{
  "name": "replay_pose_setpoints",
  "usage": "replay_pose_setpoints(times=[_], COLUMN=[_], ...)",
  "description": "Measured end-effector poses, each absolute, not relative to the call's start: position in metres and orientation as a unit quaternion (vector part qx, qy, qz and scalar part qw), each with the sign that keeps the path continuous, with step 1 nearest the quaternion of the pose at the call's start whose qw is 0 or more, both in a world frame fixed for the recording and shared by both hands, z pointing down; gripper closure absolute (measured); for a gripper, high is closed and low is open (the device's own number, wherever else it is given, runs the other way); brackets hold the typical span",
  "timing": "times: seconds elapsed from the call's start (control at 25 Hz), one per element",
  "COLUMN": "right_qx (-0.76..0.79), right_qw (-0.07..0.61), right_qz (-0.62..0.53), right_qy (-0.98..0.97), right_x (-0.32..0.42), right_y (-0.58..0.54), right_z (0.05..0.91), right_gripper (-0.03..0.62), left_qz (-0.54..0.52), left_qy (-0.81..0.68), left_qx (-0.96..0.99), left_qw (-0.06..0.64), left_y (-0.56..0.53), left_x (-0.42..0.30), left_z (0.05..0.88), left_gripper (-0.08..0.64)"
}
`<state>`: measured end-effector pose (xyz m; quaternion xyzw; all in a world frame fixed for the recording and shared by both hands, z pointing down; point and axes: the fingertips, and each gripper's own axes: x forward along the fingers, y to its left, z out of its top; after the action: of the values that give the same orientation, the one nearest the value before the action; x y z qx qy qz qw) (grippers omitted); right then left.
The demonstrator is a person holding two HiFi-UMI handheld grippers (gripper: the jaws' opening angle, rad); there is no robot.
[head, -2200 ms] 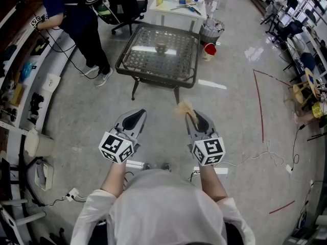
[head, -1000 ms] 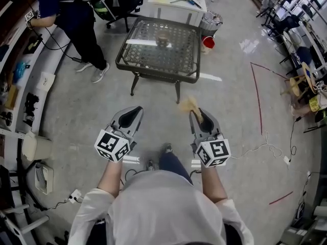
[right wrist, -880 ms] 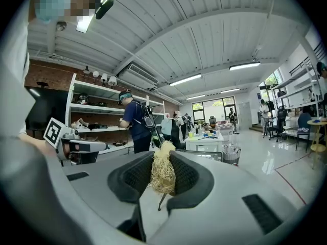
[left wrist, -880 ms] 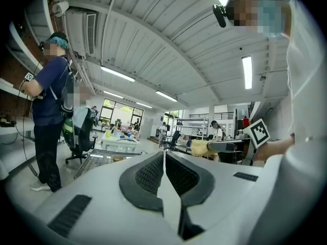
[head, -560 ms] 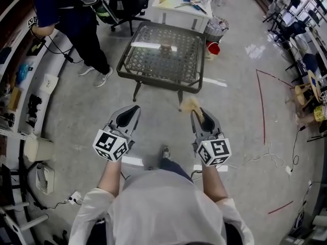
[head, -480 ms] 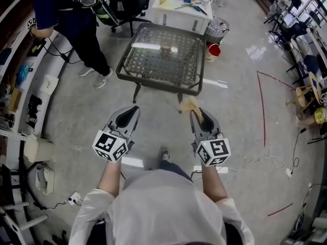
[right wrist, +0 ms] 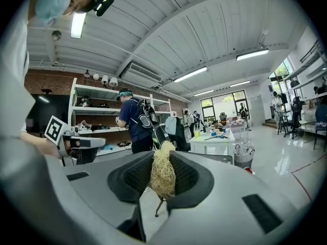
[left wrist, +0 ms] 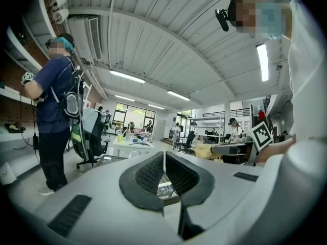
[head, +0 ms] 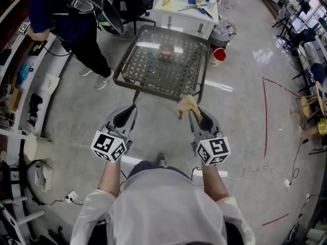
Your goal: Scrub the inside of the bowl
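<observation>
Pinching a straw-coloured scrubber (right wrist: 163, 173) tight between its pads, the right gripper (head: 194, 117) is loaded. The left gripper (left wrist: 163, 163) has its jaws pressed together on nothing. Compared with a second back, the table (head: 153, 71) has come closer, and its near edge is now just past both tips. The bowl (head: 166, 49) sits on it at 12 o'clock, well apart, so I'd say it's still the approach, no scrubbing yet.
</observation>
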<state>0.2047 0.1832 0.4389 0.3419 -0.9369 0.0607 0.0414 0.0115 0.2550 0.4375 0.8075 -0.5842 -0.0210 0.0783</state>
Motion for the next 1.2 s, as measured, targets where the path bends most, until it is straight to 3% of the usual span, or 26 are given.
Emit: replay_pose_setpoints(times=[1.2], right_qx=[0.425], right_qw=[0.041], right_qz=[0.056], right_qy=[-0.903], right_x=[0.09], right_y=[0.067], right_z=[0.434], right_gripper=[0.492], left_qz=[-0.02], left_qy=[-0.51], left_qx=[0.856], left_qw=[0.078], left_y=[0.111], left_x=[-0.109], left_z=[0.439], left_gripper=[0.523])
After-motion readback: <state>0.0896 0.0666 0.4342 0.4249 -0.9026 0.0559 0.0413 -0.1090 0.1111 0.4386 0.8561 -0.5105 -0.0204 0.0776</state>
